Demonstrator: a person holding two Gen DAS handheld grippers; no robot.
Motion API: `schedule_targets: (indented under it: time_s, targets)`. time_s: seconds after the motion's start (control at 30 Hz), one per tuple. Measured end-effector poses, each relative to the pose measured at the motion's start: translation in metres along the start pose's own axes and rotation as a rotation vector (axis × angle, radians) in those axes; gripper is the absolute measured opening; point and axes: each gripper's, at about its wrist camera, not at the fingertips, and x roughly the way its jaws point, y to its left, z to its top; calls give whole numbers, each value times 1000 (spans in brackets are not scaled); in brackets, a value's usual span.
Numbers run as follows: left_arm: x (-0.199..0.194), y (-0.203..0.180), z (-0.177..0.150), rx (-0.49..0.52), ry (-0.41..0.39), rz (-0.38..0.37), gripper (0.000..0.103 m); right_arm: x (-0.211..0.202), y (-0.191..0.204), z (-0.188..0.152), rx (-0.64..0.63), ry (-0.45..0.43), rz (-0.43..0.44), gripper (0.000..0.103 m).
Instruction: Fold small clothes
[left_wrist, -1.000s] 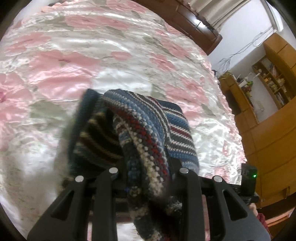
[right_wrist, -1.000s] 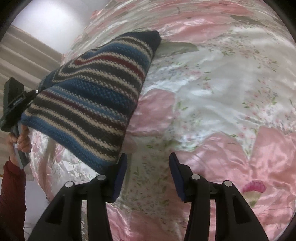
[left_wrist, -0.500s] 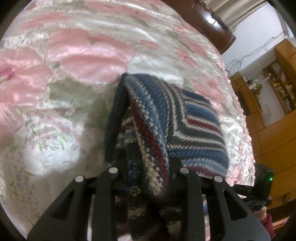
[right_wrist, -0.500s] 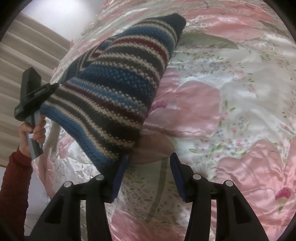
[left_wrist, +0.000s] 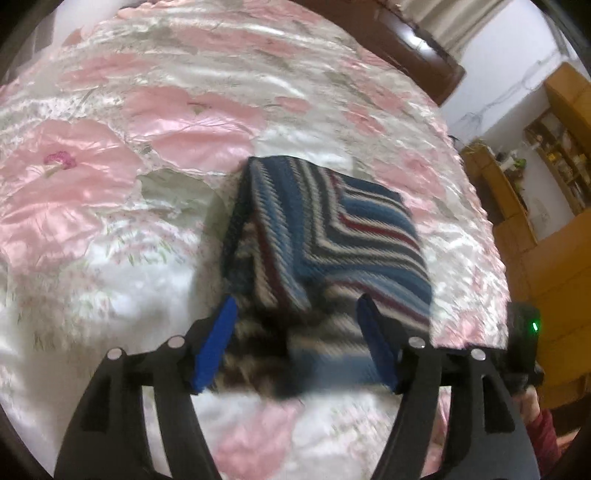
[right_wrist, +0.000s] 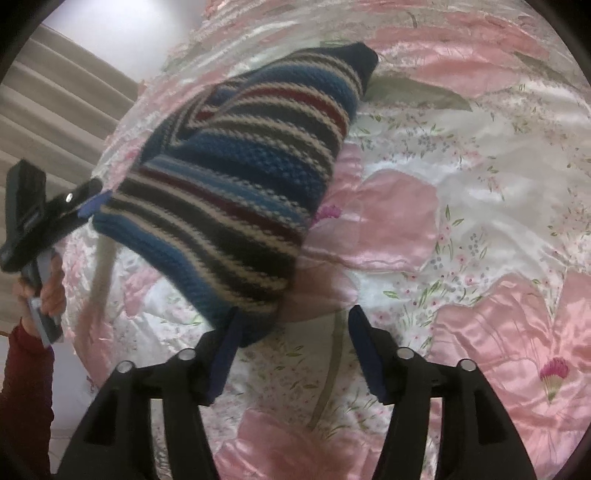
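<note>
A striped knit garment (left_wrist: 332, 236) in blue, dark, cream and red lies folded on the pink floral bedspread (left_wrist: 110, 192). My left gripper (left_wrist: 297, 299) is open, its blue pads (left_wrist: 216, 343) spread wide on either side of the garment's blurred near edge. In the right wrist view the same garment (right_wrist: 240, 184) slopes from the left gripper's tip (right_wrist: 88, 203) down to the bed. My right gripper (right_wrist: 294, 310) is open above the bedspread, with the garment's lower corner touching or just over its left finger (right_wrist: 225, 350).
The satin bedspread (right_wrist: 461, 184) spreads out on all sides. A dark wooden headboard (left_wrist: 406, 40) closes the far end, with wooden cabinets and shelves (left_wrist: 546, 166) to the right. A hand in a red sleeve (right_wrist: 26, 369) holds the left gripper.
My left gripper was shut on the garment's bunched edge and has now opened. The garment has come down flatter onto the bed. The right gripper stays open.
</note>
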Motion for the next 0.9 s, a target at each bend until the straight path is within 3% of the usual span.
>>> schedule_targets:
  time_s: [0.17, 0.23, 0.27, 0.3, 0.4, 0.57, 0.67, 0.7, 0.9]
  targets:
    - [8, -7, -10, 1, 60, 37, 72, -4, 9, -2, -6, 4, 0, 61]
    - [17, -3, -13, -12, 74, 44, 59, -1, 17, 0, -11, 5, -6, 61]
    - [21, -1, -14, -18, 84, 43, 36, -1, 18, 0, -14, 6, -12, 61]
    - [24, 1, -14, -25, 91, 24, 25, -1, 21, -1, -12, 7, -15, 61]
    - [21, 9, -15, -67, 87, -17, 17, 0, 22, -2, 5, 10, -12, 61]
    - [-15, 13, -16, -22, -11, -20, 15, -1, 20, -2, 11, 4, 8, 61]
    - [-6, 26, -22, 4, 12, 40, 15, 5, 20, -2, 19, 13, 16, 61]
    - [14, 39, -27, -12, 47, 60, 15, 8, 19, -1, 28, 16, 21, 61]
    - [28, 49, -30, -49, 37, 26, 17, 23, 17, -2, 72, 39, 84, 65]
